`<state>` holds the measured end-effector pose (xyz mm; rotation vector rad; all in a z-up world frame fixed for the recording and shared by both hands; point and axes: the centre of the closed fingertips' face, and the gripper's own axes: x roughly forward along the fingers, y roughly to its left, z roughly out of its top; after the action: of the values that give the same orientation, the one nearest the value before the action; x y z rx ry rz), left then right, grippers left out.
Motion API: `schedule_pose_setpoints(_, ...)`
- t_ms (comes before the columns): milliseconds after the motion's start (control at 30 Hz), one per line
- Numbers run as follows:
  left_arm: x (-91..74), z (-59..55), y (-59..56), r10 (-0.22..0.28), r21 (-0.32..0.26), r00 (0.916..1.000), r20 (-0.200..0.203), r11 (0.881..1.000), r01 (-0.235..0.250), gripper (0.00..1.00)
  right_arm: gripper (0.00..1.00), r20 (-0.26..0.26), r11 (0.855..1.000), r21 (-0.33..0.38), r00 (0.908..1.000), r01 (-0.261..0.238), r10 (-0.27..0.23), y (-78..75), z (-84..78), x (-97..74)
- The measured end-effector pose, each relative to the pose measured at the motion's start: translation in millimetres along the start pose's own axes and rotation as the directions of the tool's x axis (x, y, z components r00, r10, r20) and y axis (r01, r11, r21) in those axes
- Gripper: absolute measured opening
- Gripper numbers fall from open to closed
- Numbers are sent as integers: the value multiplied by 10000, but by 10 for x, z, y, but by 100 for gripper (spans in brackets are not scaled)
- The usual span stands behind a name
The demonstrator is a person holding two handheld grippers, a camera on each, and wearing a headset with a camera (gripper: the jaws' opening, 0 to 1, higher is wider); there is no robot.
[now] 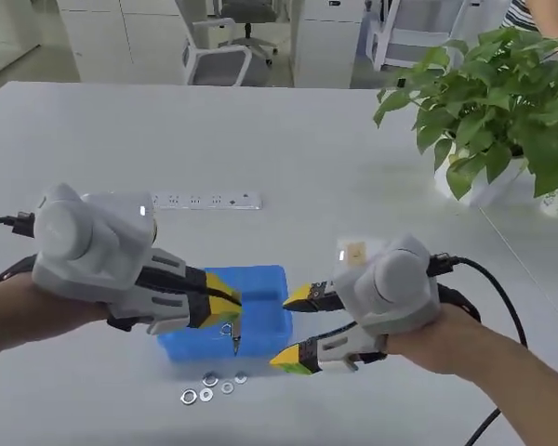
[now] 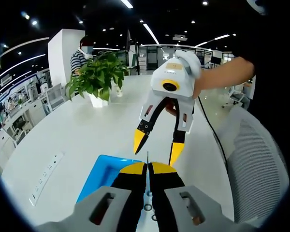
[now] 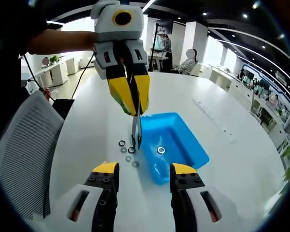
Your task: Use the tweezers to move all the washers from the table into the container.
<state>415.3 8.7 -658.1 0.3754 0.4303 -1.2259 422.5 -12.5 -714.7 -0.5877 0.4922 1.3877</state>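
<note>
Far left on the white table (image 1: 353, 167): a power strip (image 1: 205, 201). Nearer, the left hand-held gripper (image 1: 231, 305), jaws clamped on thin tweezers (image 1: 234, 340) pointing down at the near edge of the blue container (image 1: 265, 283). Just near of that edge, loose on the table, a small cluster of washers (image 1: 210, 380); inside the container, one washer (image 3: 161, 150). To the right, the right hand-held gripper (image 1: 290, 329), jaws spread apart, holding nothing, just beside the container. Far right, a potted plant (image 1: 488, 111).
</note>
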Motion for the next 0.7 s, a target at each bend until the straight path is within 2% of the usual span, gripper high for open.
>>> schedule_pose_setpoints(333,73,-42,-56,-188,-19,9998,14,9998,188,6,43,-104,10000,40,9999,-59,60,68,-86,-28)
schedule_pose_setpoints(700,183,-162,-94,-430,-23,9990,-74,9991,430,6,43,-158,9998,178,9998,-73,76,83,-161,-36)
